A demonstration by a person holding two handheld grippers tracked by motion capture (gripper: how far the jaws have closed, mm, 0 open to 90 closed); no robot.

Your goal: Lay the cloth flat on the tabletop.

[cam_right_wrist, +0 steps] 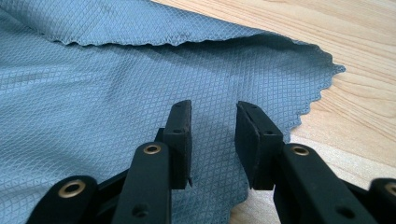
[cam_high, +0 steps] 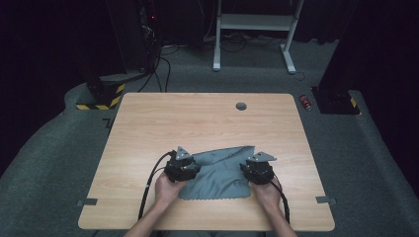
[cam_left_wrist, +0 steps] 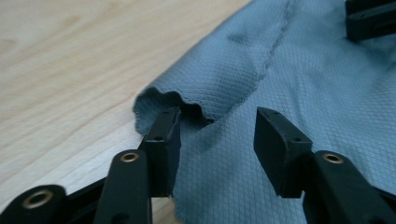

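Note:
A grey-blue woven cloth [cam_high: 217, 173] lies on the wooden table [cam_high: 197, 118] near its front edge, with its upper part folded over itself. My left gripper [cam_high: 184, 168] sits at the cloth's left edge. In the left gripper view the cloth [cam_left_wrist: 303, 79] lies under that open gripper [cam_left_wrist: 217, 119], whose left jaw tip touches a curled fold of the hem. My right gripper [cam_high: 257, 170] hovers at the cloth's right side. Seen from the right gripper view, this gripper [cam_right_wrist: 214, 109] is open by a narrow gap over the cloth [cam_right_wrist: 93, 102], close to a scalloped corner.
A round cable hole [cam_high: 241, 105] sits at the table's far edge. Bare wood stretches behind the cloth. On the carpet beyond stand a white desk frame [cam_high: 254, 24], a red can [cam_high: 306, 102] and dark equipment with cables. The right gripper's jaws [cam_left_wrist: 369, 18] show in the left gripper view.

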